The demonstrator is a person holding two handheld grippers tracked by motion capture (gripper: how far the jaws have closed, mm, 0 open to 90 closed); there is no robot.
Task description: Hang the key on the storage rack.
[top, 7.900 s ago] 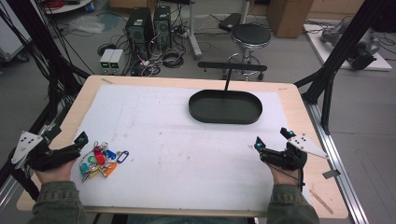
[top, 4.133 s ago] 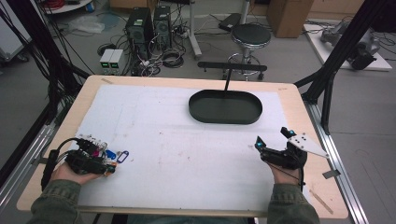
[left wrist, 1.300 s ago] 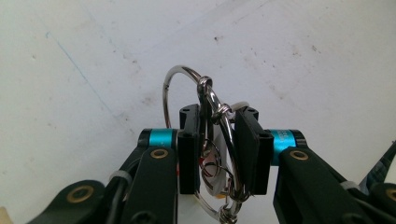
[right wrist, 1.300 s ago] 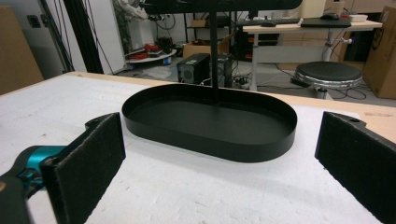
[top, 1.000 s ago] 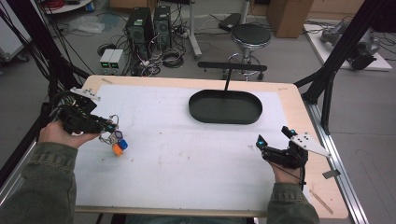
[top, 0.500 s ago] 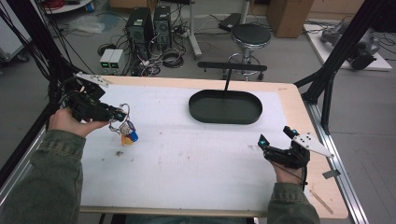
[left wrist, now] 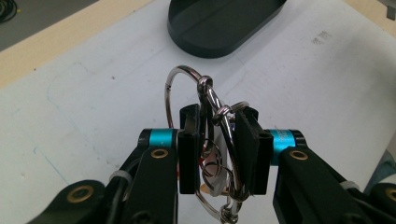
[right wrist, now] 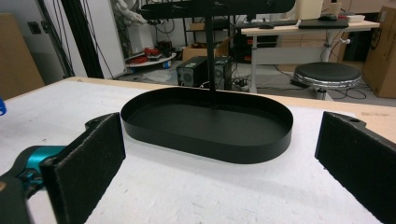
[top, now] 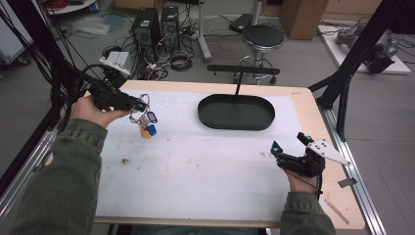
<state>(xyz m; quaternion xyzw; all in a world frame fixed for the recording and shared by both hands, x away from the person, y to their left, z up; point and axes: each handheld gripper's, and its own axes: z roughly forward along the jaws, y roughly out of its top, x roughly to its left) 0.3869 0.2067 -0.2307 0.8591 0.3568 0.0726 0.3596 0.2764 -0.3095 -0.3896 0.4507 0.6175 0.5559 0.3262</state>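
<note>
My left gripper grasps the key ring above the worktop's far-left corner, short of the tray; my right gripper rests released.

Mat centre bare; black tray blocks far side.

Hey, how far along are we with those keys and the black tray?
Done: the key bunch is off the table, hanging from the left gripper, whose jaws clamp its metal ring. In hand: carrying it, likely toward the black tray. Left: the tray is empty, so nothing is placed yet. The right gripper rests open by the tray.
</note>
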